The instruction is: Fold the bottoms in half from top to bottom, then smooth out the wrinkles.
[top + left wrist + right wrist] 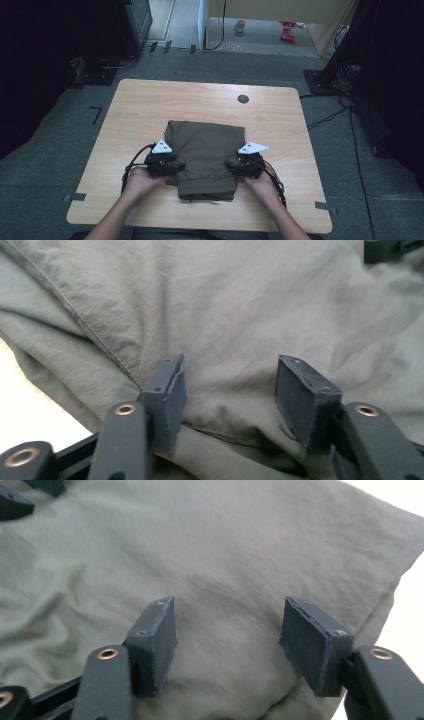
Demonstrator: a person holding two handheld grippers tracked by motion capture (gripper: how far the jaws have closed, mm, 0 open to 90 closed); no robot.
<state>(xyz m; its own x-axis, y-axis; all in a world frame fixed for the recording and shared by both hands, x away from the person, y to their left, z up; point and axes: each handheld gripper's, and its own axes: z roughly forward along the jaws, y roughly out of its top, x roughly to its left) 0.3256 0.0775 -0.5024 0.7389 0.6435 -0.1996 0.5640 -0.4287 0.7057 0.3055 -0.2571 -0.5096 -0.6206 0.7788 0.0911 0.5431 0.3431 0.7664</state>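
Already, the olive garment (pixel 206 155) lay folded; the left gripper (pixel 230 390) at 9 o'clock and the right gripper (pixel 227 640) at 3 o'clock stood wide, gripping nothing.

A light wooden table (pixel 140 107) with rounded corners stands on grey carpet (pixel 55 145), and a small dark round grommet (pixel 243 99) sits in its top near the far edge. Strips of dark tape (pixel 74 197) mark the carpet at the table's near left corner, another piece (pixel 323 205) lies at the near right corner, and an angled mark (pixel 96 114) lies to the left. Black cables (pixel 327 117) trail across the floor on the right. Beyond the carpet, on a paler floor, stand a mug (pixel 240 26) and, well apart from it, some red objects (pixel 287 30) too small to identify.
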